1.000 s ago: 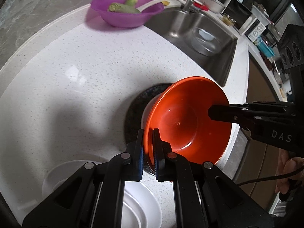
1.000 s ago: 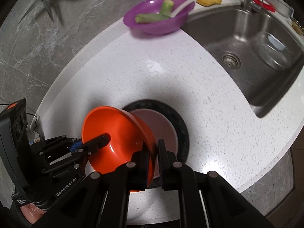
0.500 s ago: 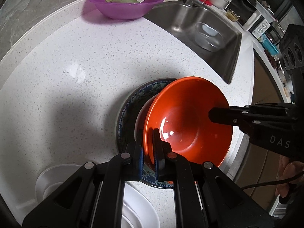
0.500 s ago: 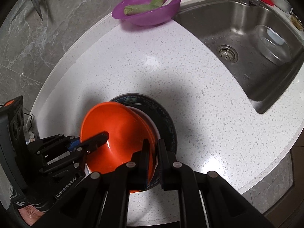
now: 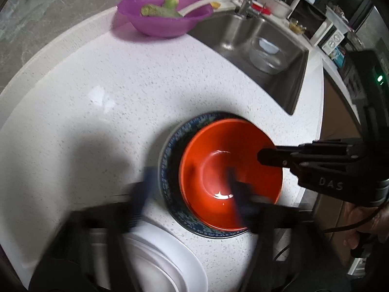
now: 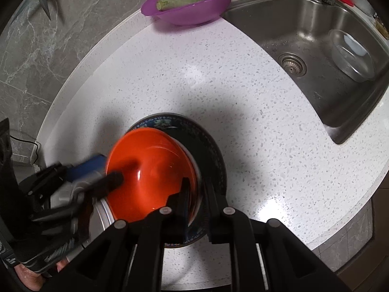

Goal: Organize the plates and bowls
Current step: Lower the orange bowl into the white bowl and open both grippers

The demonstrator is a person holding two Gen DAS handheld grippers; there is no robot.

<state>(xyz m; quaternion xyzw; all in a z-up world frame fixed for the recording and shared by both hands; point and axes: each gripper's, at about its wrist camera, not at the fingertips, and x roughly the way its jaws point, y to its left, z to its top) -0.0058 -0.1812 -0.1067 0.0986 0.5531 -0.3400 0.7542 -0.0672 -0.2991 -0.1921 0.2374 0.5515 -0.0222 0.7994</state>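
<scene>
White speckled counter [image 6: 243,92] carries the work, with a steel sink [image 6: 316,36] to the far right. On it, near the front edge, the orange bowl [image 5: 231,170] sits in the dark blue-patterned plate [image 5: 167,160], a little off-centre toward the plate's right side in the left wrist view. The left hand-held gripper [image 5: 187,189] is badly blurred there, but its fingers appear spread wide, one to the left of the plate and one over the bowl's inside, so it seems to have let go of the rim. The right hand-held gripper [image 6: 197,192] straddles the bowl's right rim, one finger inside and one outside, with a slight gap; whether it pinches the rim I cannot tell. The step in hand looks like setting the bowl down on the plate and releasing it. Next, both grippers would need to lift clear without dragging the bowl, then turn to the white plates [image 5: 165,262] stacked just beside, at the near left. Far across the counter stands a purple bowl [image 6: 192,2] holding green vegetable pieces.
</scene>
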